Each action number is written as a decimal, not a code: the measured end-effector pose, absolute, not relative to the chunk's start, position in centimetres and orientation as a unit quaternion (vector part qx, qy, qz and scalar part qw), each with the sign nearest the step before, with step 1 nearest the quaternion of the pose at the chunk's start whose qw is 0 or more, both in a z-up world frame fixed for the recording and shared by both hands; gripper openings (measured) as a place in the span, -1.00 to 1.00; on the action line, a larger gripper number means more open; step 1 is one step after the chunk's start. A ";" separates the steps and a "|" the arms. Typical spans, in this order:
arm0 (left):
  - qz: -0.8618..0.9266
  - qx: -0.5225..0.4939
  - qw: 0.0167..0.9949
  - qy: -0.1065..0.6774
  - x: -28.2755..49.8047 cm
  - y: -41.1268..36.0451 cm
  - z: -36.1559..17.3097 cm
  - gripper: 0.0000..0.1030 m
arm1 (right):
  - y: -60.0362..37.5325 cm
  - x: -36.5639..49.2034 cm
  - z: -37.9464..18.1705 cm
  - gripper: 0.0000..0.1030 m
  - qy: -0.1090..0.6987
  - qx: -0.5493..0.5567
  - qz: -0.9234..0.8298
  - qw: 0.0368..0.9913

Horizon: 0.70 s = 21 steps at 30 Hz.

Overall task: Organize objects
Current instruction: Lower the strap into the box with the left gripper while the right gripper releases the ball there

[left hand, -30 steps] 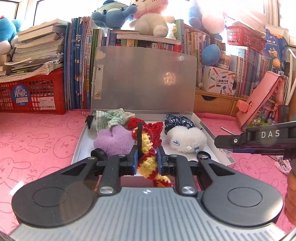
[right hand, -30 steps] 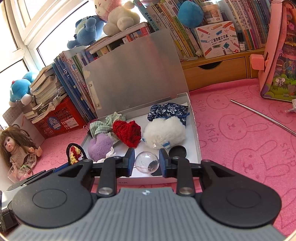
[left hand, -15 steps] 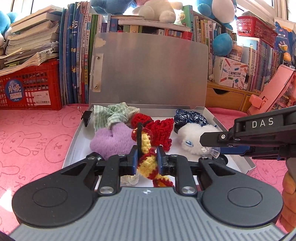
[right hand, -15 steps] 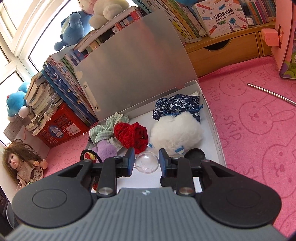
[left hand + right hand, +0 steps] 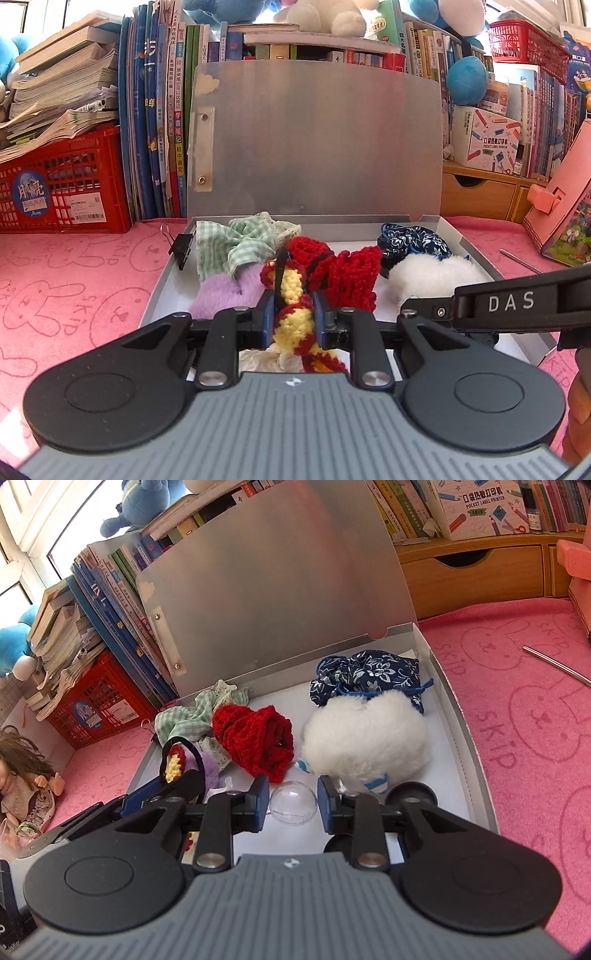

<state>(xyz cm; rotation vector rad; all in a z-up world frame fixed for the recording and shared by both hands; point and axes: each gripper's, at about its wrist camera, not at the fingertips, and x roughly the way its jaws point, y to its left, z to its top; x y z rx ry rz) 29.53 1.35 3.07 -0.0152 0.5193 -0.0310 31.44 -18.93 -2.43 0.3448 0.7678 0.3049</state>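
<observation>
An open silver box [image 5: 476, 254] [image 5: 461, 716] with its lid up holds a green checked cloth [image 5: 243, 240], a purple plush [image 5: 221, 295], a red crochet piece [image 5: 354, 277] [image 5: 258, 734], a white plush [image 5: 436, 273] [image 5: 369, 734] and a dark blue floral pouch [image 5: 413, 236] [image 5: 365, 672]. My left gripper [image 5: 293, 317] is shut on a yellow and red crochet hair tie [image 5: 291, 314] over the box's near edge. My right gripper [image 5: 293, 801] is shut on a clear ball [image 5: 293, 801] above the box floor, beside a black round lid [image 5: 410, 794].
Pink rabbit-print cloth [image 5: 74, 288] covers the table. A red crate [image 5: 62, 184] and upright books [image 5: 155, 129] stand behind the box. A wooden drawer unit [image 5: 476, 576], a pink case [image 5: 561, 221] and a metal rod [image 5: 557, 664] are at right. A doll [image 5: 22, 775] lies at left.
Both grippers have moved forward over the box with their loads still held. The box contents look larger and nearer in both views.
</observation>
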 end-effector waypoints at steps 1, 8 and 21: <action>-0.016 -0.003 0.966 0.257 29.4 1.3 3.1 -0.51 | -18.9 31.3 -2.4 -0.31 0.370 0.163 0.147 0.903; -0.015 0.002 0.966 0.258 28.3 1.2 3.6 0.05 | -18.9 30.2 -1.6 -0.07 0.356 0.142 0.144 0.912; -0.024 0.006 0.969 0.246 21.7 1.4 5.8 0.77 | -20.4 24.1 0.2 0.31 0.316 0.088 0.100 0.939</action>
